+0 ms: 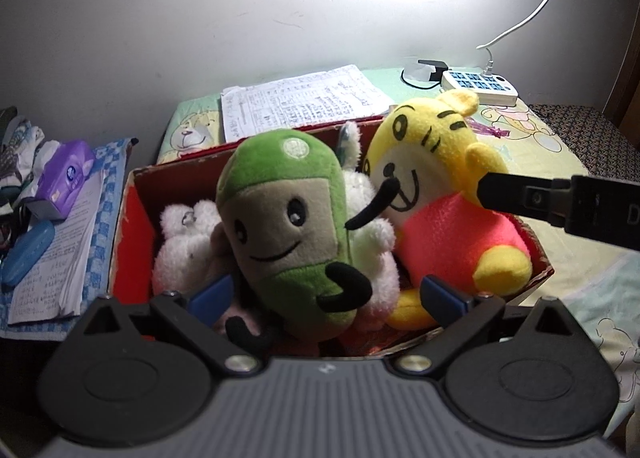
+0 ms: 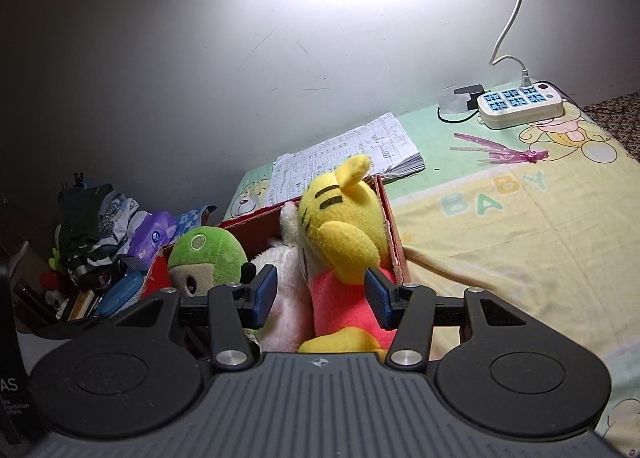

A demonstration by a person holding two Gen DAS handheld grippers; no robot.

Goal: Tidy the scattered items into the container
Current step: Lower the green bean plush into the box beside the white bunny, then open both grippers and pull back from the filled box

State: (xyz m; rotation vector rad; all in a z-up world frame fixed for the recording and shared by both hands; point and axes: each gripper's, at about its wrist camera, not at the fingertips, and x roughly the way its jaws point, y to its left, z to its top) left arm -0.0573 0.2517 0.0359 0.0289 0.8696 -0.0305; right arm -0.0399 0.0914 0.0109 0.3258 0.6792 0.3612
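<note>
My red cardboard box point(image 1: 132, 218) sits on a pastel baby-print cloth on the table point(image 2: 500, 242), packed with soft toys. A green bean-shaped plush point(image 1: 280, 218) with a smiling tan face stands nearly upright, its long axis leaning slightly left, face toward me. Beside it on the right, a yellow tiger plush point(image 1: 432, 178) in a pink shirt sits upright. Fluffy white plush point(image 1: 184, 246) fills the gaps behind. My left tool point(image 1: 326, 296) hovers wide open, straddling the bean's base, gripping nothing. My right tool point(image 2: 320, 296) hangs open around the tiger's pink body, pads not pressing.
</note>
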